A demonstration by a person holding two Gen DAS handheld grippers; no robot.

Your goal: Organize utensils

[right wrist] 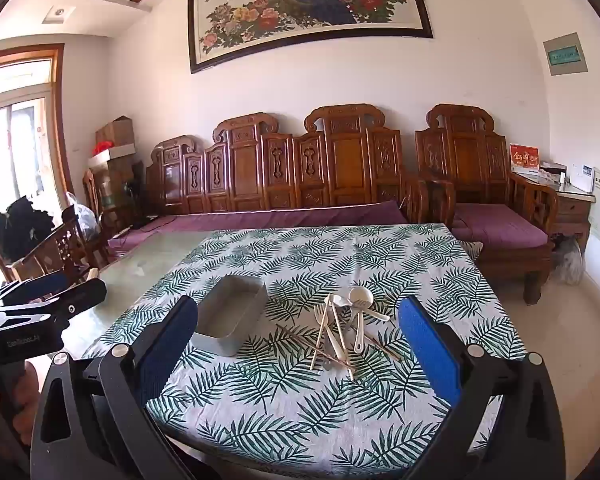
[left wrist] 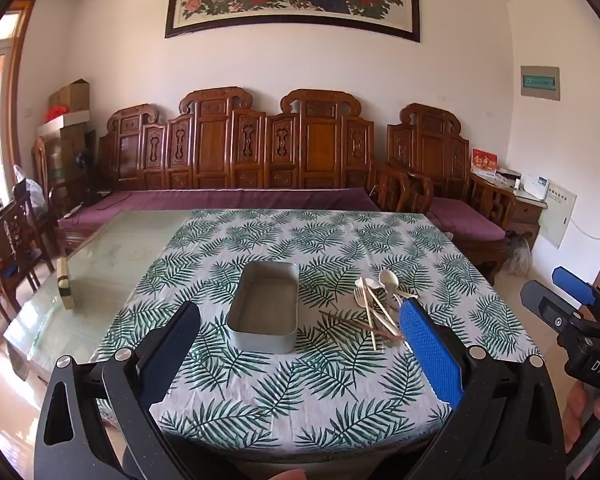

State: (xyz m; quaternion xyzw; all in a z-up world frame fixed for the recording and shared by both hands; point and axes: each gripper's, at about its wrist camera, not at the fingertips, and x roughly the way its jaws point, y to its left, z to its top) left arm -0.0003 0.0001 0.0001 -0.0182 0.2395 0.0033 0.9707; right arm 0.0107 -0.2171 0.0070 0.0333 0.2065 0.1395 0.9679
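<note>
A heap of pale utensils [right wrist: 346, 328], spoons, a fork and wooden chopsticks, lies on the leaf-print tablecloth [right wrist: 284, 396]. Left of it stands an empty grey metal tin [right wrist: 230, 322]. In the left wrist view the tin [left wrist: 265, 308] sits straight ahead between the fingers and the utensils [left wrist: 376, 308] lie beside the right blue pad. My left gripper [left wrist: 300, 316] is open, above the near part of the cloth, with nothing held. My right gripper [right wrist: 298, 316] is open too, short of the heap. Each gripper shows at the edge of the other's view: right gripper [left wrist: 572, 312], left gripper [right wrist: 48, 292].
The cloth covers the right part of a glass-topped table [left wrist: 100, 264]; a small block [left wrist: 65, 284] stands on the bare glass at left. A carved wooden bench with purple cushions [left wrist: 240, 196] runs behind the table. Wooden chairs [left wrist: 16, 236] stand at left.
</note>
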